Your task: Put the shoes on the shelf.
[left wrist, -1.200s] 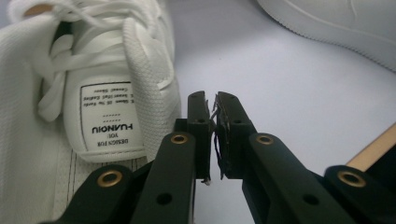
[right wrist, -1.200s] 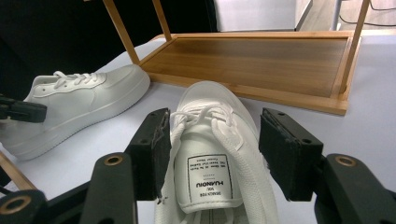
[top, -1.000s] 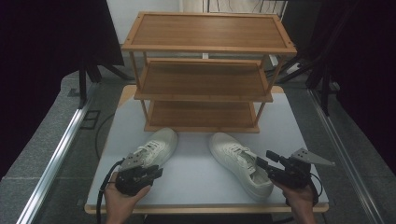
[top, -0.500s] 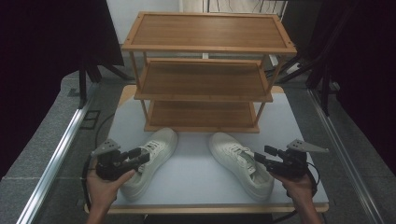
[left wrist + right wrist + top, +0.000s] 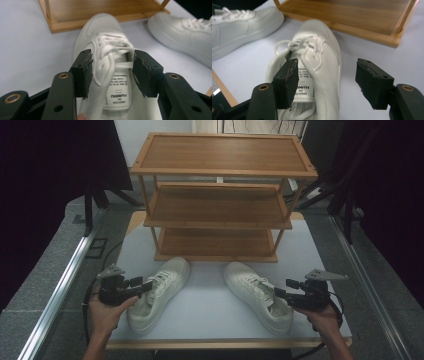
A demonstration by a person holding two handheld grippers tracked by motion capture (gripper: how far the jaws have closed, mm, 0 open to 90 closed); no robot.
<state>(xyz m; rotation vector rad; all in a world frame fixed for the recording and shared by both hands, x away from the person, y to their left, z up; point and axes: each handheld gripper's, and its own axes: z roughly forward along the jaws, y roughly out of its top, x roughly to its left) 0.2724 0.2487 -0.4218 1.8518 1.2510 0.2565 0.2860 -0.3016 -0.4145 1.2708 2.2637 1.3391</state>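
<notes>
L gripper [image 5: 142,285] at shoe [image 5: 159,292], jaws apart

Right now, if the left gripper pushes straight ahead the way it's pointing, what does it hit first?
Probably the left shoe: its collar already sits between the left gripper's open jaws. Depth is unclear.

Both shoes [image 5: 159,291] [image 5: 258,295] were white, laces too; the rack [image 5: 220,195] was brown wood, the table [image 5: 210,310] pale, perhaps bluish grey, the jaws black
</notes>
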